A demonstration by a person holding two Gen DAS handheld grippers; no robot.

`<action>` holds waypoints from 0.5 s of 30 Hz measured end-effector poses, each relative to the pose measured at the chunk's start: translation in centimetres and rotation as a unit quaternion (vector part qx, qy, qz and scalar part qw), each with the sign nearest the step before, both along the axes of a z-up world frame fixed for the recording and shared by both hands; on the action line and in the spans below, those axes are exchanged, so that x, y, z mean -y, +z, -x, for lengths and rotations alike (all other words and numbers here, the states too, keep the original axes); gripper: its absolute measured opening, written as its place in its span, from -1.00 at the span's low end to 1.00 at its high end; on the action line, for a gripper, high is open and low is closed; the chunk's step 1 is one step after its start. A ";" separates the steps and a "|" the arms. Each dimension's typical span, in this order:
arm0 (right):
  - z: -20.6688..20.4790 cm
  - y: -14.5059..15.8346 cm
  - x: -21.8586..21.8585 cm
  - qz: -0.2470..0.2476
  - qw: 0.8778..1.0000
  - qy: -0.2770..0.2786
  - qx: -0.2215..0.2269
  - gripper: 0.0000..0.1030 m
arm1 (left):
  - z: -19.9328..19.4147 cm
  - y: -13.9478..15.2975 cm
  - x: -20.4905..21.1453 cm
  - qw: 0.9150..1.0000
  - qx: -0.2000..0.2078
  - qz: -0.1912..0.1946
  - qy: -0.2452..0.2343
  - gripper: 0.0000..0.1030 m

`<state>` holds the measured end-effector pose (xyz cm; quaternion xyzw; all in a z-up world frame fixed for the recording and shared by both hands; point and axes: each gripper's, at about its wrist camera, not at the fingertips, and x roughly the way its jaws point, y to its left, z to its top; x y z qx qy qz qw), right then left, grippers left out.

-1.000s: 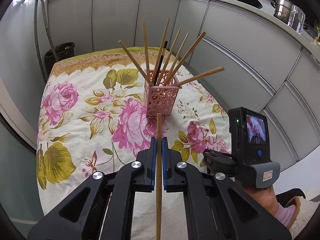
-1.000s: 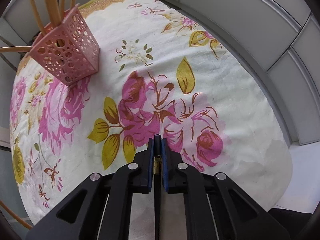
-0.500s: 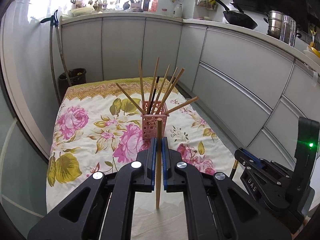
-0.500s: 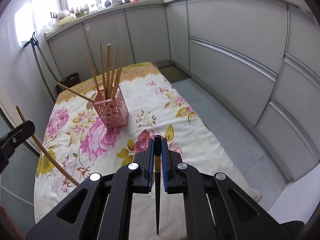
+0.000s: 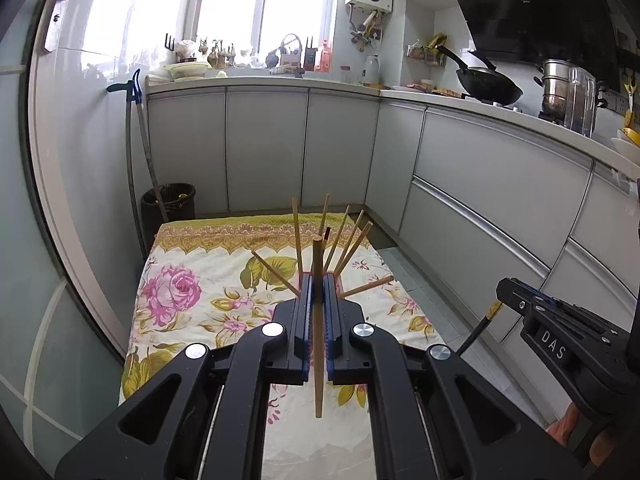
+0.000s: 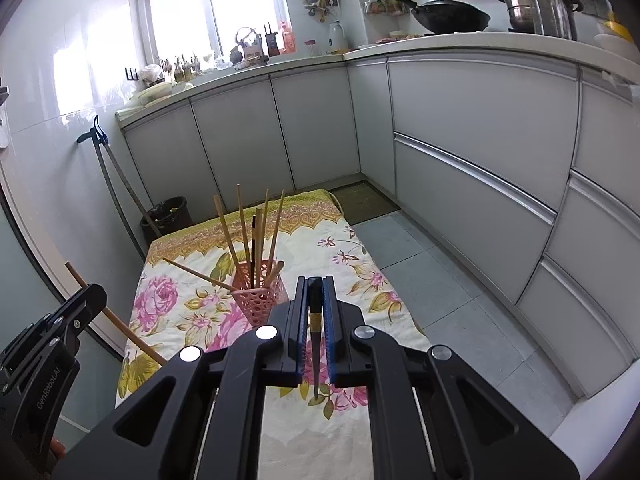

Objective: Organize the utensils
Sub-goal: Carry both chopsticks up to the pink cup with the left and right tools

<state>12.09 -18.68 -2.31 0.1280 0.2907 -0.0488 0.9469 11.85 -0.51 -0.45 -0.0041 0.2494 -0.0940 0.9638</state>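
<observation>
Chopsticks ride clamped, wooden chopstick (image 5: 318, 320) in left gripper (image 5: 318, 292), black chopstick (image 6: 315, 344) in right gripper (image 6: 316, 296); next, lower both into pink holder (image 6: 262, 300) at eleven o'clock.

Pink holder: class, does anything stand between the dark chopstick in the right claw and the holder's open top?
Nothing separate does. The dark chopstick faces open air toward the pink holder; only the wooden chopsticks already fanned inside it crowd the opening.
</observation>
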 end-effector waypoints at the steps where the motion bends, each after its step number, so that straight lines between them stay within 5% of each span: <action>1: -0.1 0.5 0.1 -0.002 1.000 0.001 0.002 -0.86 | -0.2 0.4 0.0 1.000 0.004 0.000 0.001 -0.92; 15: -2.4 3.2 1.1 -0.013 1.000 0.024 0.008 -0.86 | -6.0 5.2 1.4 0.998 0.058 0.027 0.012 -0.92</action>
